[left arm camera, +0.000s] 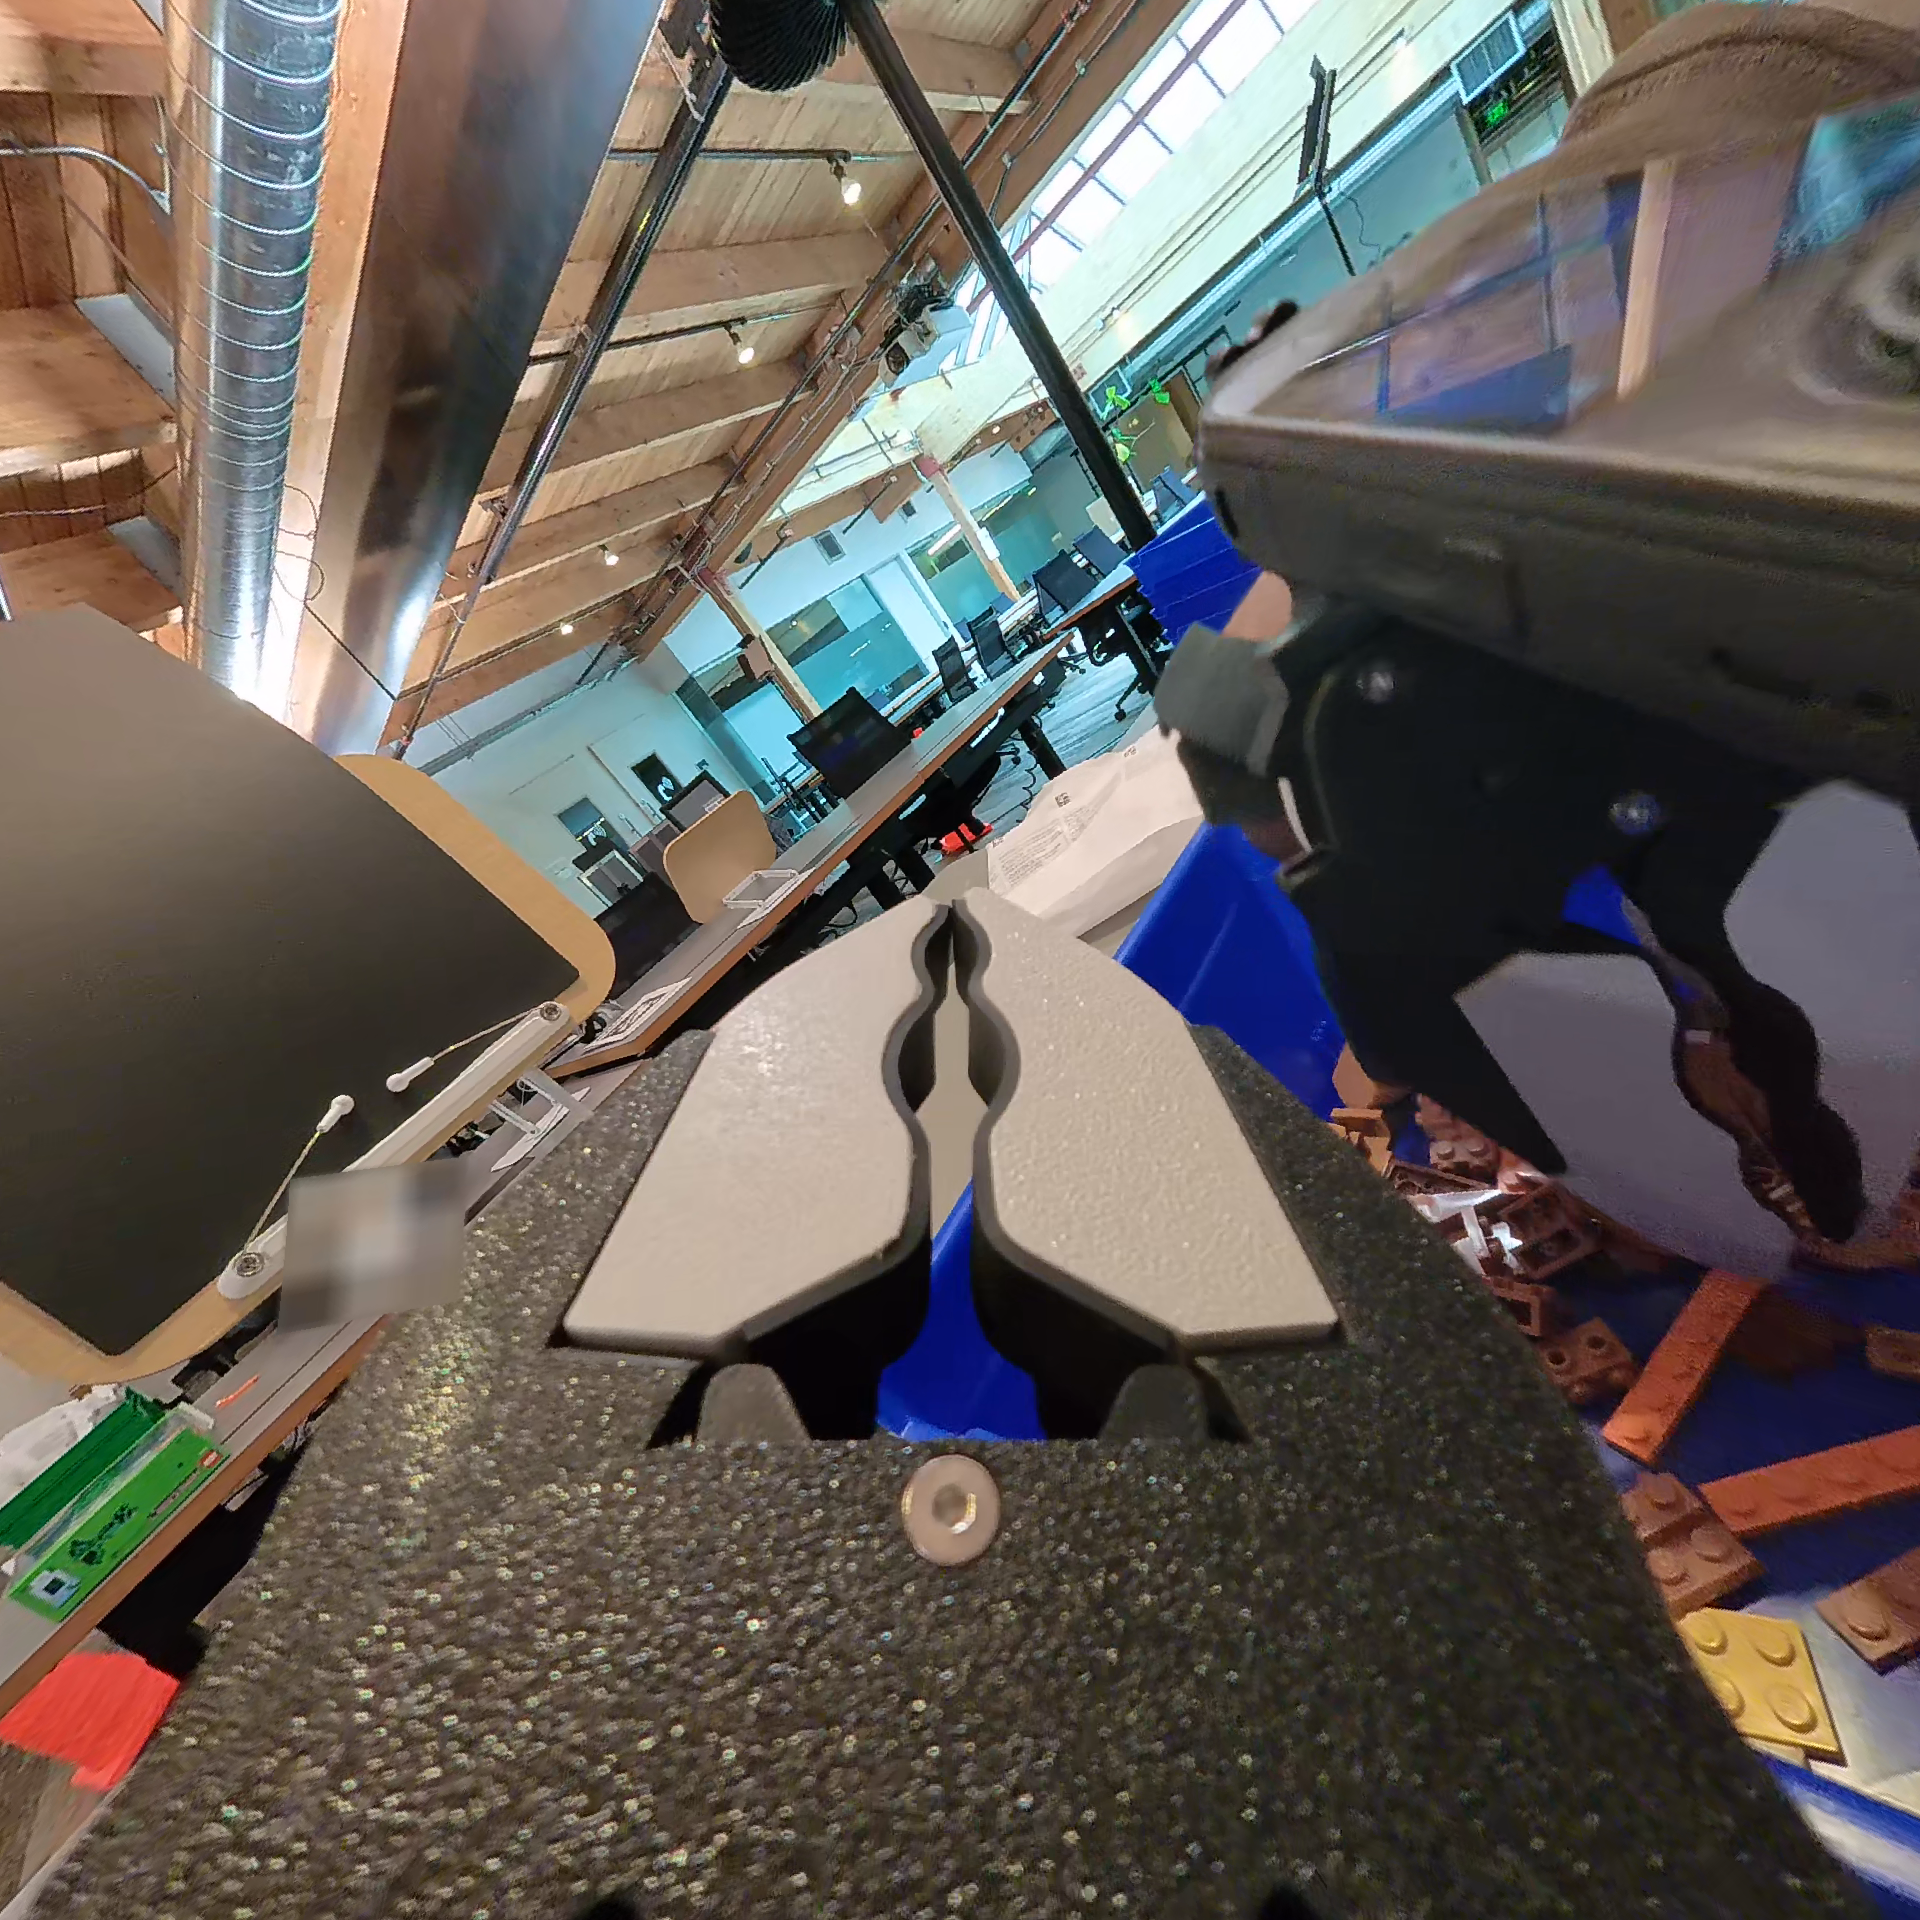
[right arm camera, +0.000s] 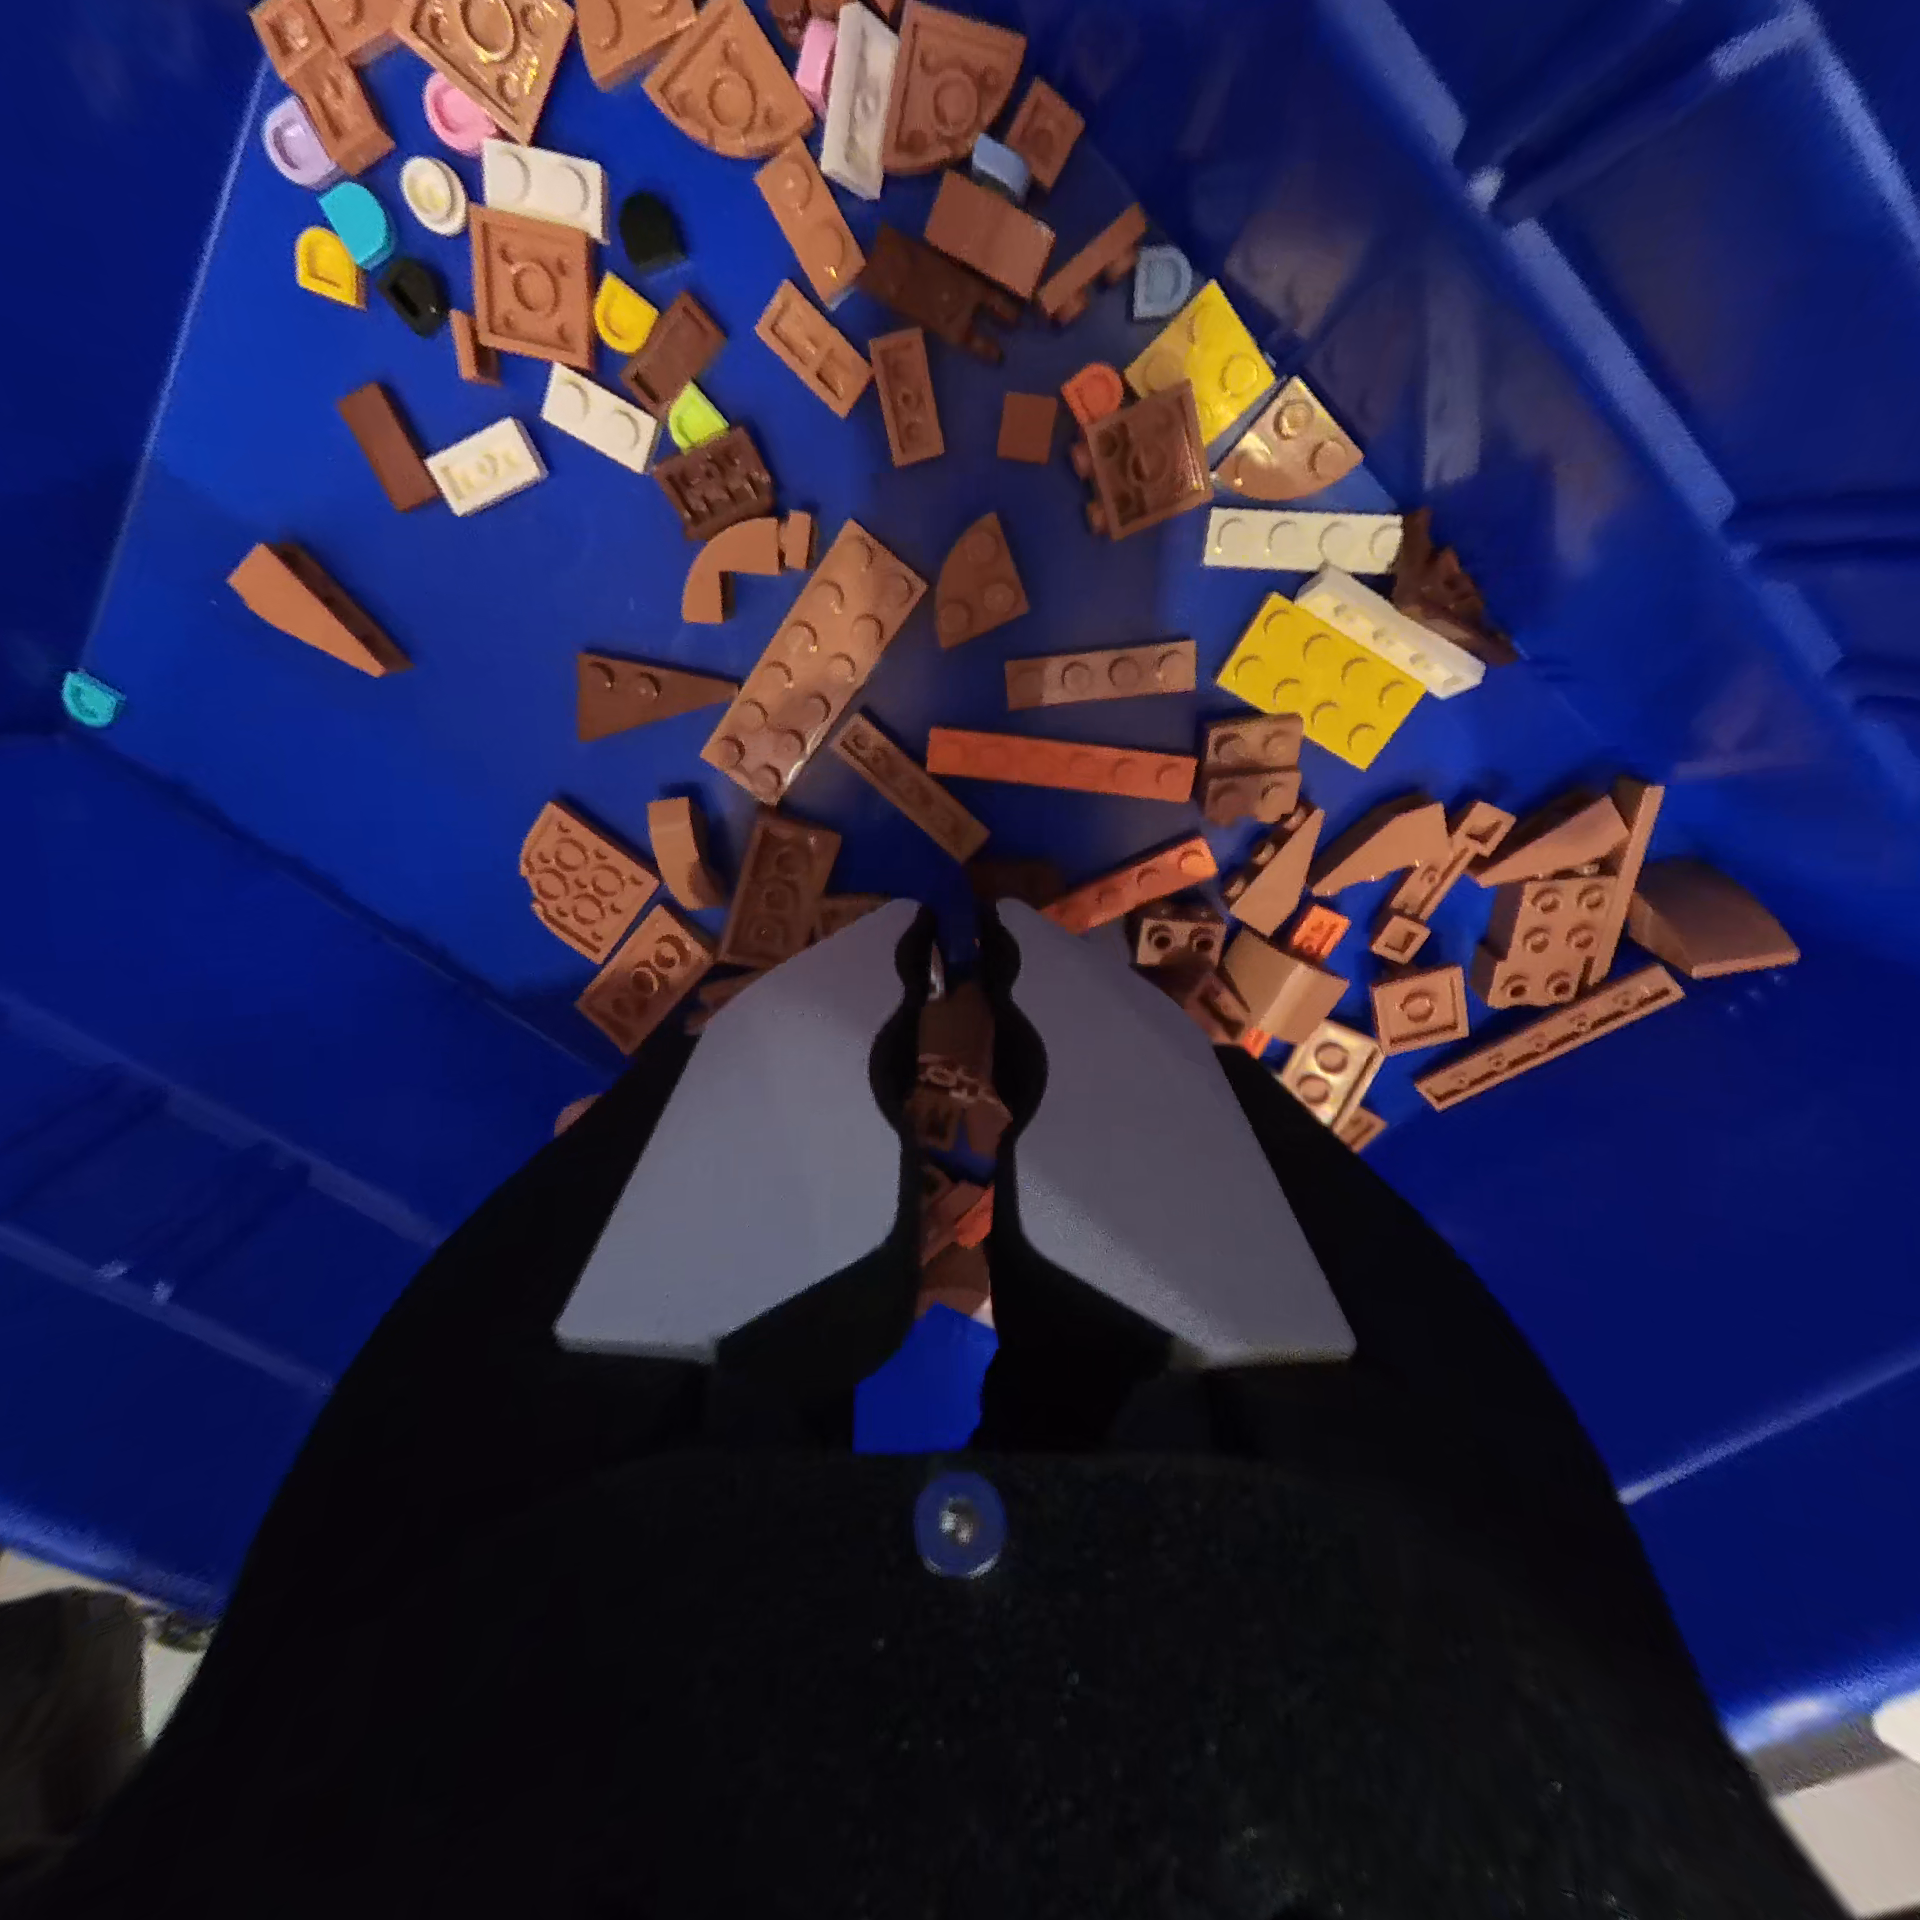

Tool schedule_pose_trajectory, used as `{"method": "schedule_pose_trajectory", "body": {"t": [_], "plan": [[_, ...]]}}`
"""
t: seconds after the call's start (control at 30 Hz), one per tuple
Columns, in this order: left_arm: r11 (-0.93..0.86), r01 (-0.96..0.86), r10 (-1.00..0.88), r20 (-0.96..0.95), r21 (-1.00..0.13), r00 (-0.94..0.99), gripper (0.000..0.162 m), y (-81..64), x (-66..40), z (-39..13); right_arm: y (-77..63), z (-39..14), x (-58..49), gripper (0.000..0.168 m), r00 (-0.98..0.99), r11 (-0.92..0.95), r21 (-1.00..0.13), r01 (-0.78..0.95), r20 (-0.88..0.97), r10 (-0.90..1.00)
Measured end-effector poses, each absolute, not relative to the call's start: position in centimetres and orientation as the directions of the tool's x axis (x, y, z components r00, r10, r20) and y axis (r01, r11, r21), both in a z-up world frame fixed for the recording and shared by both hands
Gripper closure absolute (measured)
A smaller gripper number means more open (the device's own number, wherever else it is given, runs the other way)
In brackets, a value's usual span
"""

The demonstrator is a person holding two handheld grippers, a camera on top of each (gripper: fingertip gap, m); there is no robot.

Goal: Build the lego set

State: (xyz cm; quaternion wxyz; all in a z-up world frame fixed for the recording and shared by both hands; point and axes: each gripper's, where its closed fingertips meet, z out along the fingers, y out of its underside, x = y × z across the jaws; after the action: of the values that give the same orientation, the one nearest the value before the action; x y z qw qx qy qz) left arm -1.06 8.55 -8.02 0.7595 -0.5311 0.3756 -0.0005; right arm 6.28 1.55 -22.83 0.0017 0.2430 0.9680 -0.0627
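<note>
A blue bin holds several loose lego pieces, mostly brown plates and slopes, with yellow plates, white plates and small coloured tiles. My right gripper points down into the bin. Its jaws are nearly closed on a dark brown piece over the pile near the bin's front. It also shows in the left wrist view, low over brown pieces. My left gripper is shut and empty. It is held beside the bin and points up toward the room.
A black-backed wooden chair stands to the left. A green lego box lies on the desk edge below it. White plastic bags lie behind the bin. Long desks and chairs fill the room beyond. There is about 20 cm between the tips of the two grippers.
</note>
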Motion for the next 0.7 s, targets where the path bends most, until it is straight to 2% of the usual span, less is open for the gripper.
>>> {"method": "schedule_pose_trajectory", "body": {"t": [0.33,0.7], "plan": [[0.432,-0.399,-0.405,-0.570,-0.809,0.715,0.162,8.6,-0.9,-8.2,4.9,-19.2,8.2,0.168,-0.813,0.812,-0.079,0.578,0.036,0.582],[0.430,-0.400,-0.406,-0.569,-0.809,0.715,0.162,8.6,-0.9,-8.3,5.4,-23.5,8.0,0.155,-0.825,0.824,0.081,0.561,-0.016,0.564]]}}
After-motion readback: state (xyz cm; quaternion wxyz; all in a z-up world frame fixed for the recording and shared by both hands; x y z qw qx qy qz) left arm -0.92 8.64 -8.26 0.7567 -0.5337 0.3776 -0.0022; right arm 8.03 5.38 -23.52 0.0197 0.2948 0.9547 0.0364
